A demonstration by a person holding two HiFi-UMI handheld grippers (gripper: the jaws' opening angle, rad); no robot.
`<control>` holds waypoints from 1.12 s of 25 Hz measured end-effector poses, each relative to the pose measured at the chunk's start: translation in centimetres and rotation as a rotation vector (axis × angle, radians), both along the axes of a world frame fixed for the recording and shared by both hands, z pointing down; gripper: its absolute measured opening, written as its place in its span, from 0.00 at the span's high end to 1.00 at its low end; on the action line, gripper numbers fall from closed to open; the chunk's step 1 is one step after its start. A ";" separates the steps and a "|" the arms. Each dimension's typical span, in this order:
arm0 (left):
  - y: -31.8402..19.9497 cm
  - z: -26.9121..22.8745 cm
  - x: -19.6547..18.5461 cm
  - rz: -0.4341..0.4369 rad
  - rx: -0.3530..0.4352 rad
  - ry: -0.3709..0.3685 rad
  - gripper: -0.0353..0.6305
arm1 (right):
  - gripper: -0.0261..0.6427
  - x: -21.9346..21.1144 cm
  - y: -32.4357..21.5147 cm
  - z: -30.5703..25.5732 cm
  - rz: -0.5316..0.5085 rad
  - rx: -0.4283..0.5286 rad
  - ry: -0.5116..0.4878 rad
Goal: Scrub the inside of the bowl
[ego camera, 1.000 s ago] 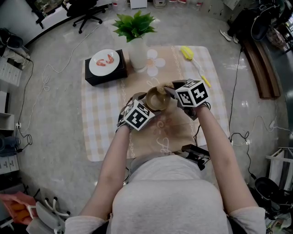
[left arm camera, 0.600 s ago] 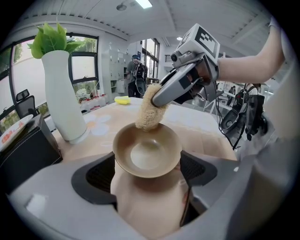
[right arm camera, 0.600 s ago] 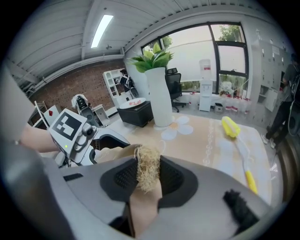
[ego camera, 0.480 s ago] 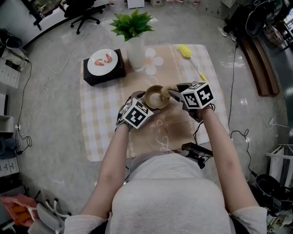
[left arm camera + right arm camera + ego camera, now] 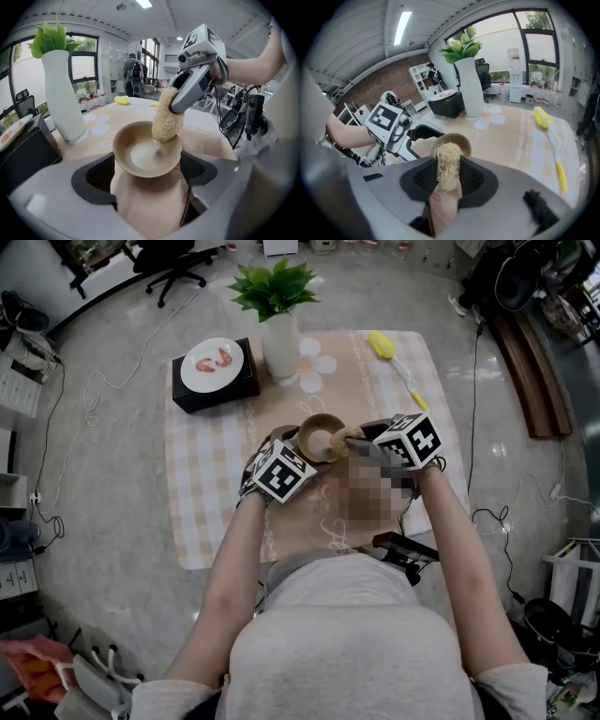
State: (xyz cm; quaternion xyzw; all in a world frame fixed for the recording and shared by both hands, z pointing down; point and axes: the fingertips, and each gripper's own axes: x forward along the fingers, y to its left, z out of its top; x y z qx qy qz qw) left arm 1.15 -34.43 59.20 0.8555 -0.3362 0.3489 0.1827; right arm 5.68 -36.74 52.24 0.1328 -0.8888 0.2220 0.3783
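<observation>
Tablecloth [image 5: 206, 474]: checked, beneath the 2 grippers.
Bowl [image 5: 140, 145]: clamped by left gripper [image 5: 146, 174], jaws spread wide.
Loofah [image 5: 166, 117]: pinched by right gripper [image 5: 448, 180], touching the inner wall.
Advice: probably press deeper, circle, steady the bowl.

Red bits [image 5: 217, 360] on plate [image 5: 199, 377]: too sm.

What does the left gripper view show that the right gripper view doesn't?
Only the left gripper view shows the pale inside of the round tan bowl and the right gripper dipping a straw-coloured fibre scrubber into it. Only the right gripper view shows the left gripper from outside, with its black-and-white marker cube. Both show the bowl, the scrubber, and the tall white vase of green leaves.
</observation>
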 end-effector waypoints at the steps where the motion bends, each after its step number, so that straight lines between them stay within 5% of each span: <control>1: 0.0 0.0 0.0 0.000 -0.001 -0.001 0.27 | 0.81 -0.1 0.2 0.1 -0.009 -0.012 -0.002; 19: 0.1 -0.1 0.1 0.005 -0.009 -0.006 0.28 | 0.81 -5.0 2.9 0.3 -0.104 -0.113 -0.060; 28: 0.1 -0.1 0.1 0.018 -0.009 -0.015 0.28 | 0.81 -6.7 0.9 0.3 -0.003 -0.146 -0.149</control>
